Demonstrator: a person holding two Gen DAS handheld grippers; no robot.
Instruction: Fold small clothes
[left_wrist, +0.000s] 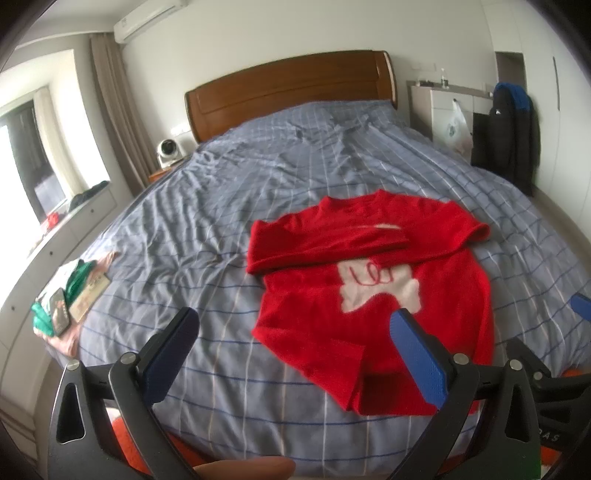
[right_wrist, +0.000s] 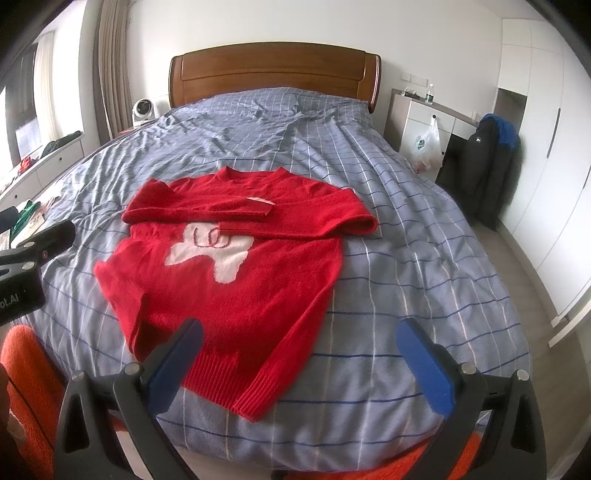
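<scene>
A red sweater (right_wrist: 236, 273) lies flat on the bed (right_wrist: 424, 258), a fuzzy knit with ribbed hem and cuffs and a white patch (right_wrist: 210, 251) on the chest carrying a looped red stitched line. Both sleeves are folded across the chest, one on top of the other, forming a thick band in the middle of the right wrist frame. Its long axis runs from the hem at the lower centre of that frame up to the round neckline, which points toward the wooden headboard (right_wrist: 273, 70) at the top.

The bed cover is soft grey-blue cloth, rumpled, with a thin grid of white and dark blue lines.

The right gripper (right_wrist: 299, 354) hangs over the foot of the bed at the bottom of its frame, jaws spread wide and holding nothing, its blue textured pads above the hem. The left gripper (left_wrist: 291, 347) sits at the bottom of its own frame, jaws likewise parted and empty, the sweater's hem corner just beyond its right-hand pad. A fingertip (left_wrist: 247, 469) shows at the bottom edge there.

At the left edge of the left wrist frame, a small heap of green and pink cloth (left_wrist: 70, 295) rests on the bed.
</scene>
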